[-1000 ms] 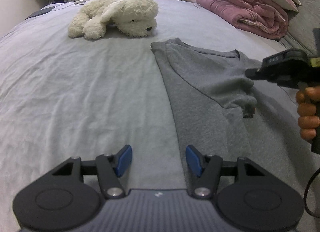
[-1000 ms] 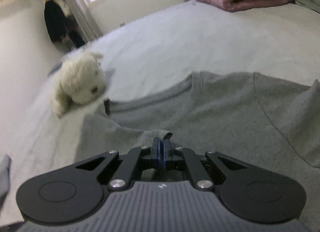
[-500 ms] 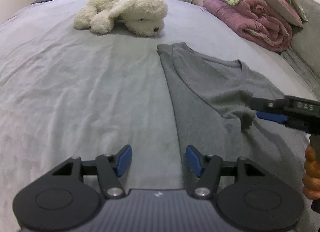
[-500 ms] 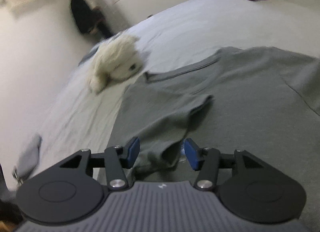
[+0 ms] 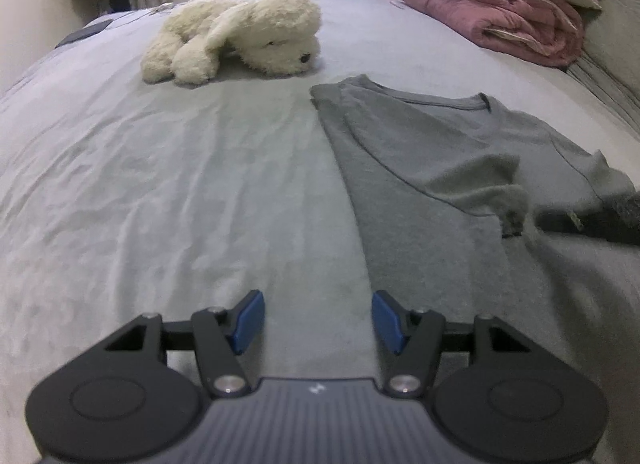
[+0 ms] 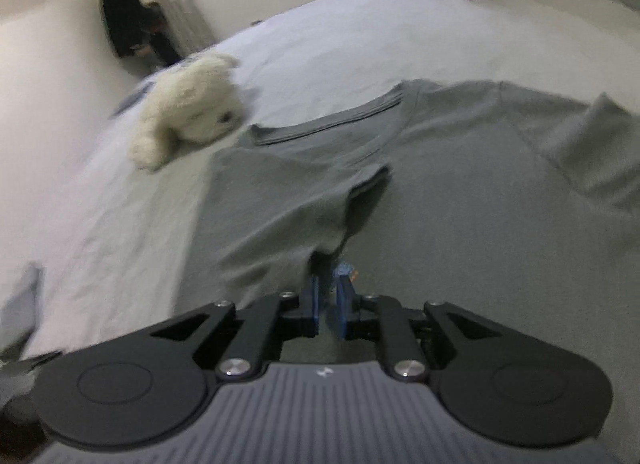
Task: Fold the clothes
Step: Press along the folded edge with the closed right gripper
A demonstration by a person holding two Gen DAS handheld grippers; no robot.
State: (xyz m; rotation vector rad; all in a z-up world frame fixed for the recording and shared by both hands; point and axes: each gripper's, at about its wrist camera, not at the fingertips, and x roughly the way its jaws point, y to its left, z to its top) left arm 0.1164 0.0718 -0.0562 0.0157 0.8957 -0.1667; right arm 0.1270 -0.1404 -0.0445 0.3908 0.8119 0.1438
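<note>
A grey T-shirt (image 5: pixel 420 184) lies flat on the bed, collar toward the far side, with its left sleeve (image 6: pixel 300 204) folded in across the chest. My right gripper (image 6: pixel 328 284) is low over the shirt, its jaws closing. A narrow gap still shows between the blue pads, and the sleeve's end sits just at the fingertips, not pressed. In the left wrist view the right gripper (image 5: pixel 592 220) is a dark blur at the right edge beside the sleeve's end (image 5: pixel 514 216). My left gripper (image 5: pixel 318 320) is open and holds nothing, hovering over the bed sheet (image 5: pixel 180 204) at the shirt's near left edge.
A white plush dog (image 5: pixel 240 36) lies on the bed beyond the shirt. A folded pink quilt (image 5: pixel 500 20) with a green blanket on it sits at the far right. Dark clothes (image 6: pixel 128 24) hang by the curtain. A grey cloth (image 6: pixel 20 304) lies at the left edge.
The right gripper let go of the sleeve, opened wide, then narrowed again while drawing back to the right. The sleeve now lies folded on the shirt. The left gripper stayed put.
</note>
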